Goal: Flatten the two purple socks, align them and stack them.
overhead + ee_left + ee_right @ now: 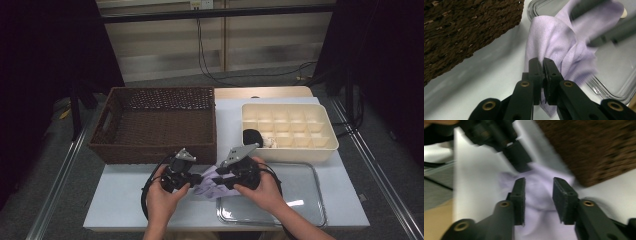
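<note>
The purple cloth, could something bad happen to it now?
Maybe. The left gripper pinches just a fold of the purple cloth, so it could slip out. The right gripper stands open around the cloth, not holding it. The loose end might drag over the metal tray.

Two black jaws of the left gripper (pixel 543 65) pinched tight on a fold of crumpled lilac cloth (pixel 554 42). Dark brown woven wicker basket (pixel 466 30) at upper left. Shiny metal tray (pixel 621 75) at right, under the cloth's far edge. Blurred dark gripper (pixel 604 27) at upper right, against the cloth.
</note>
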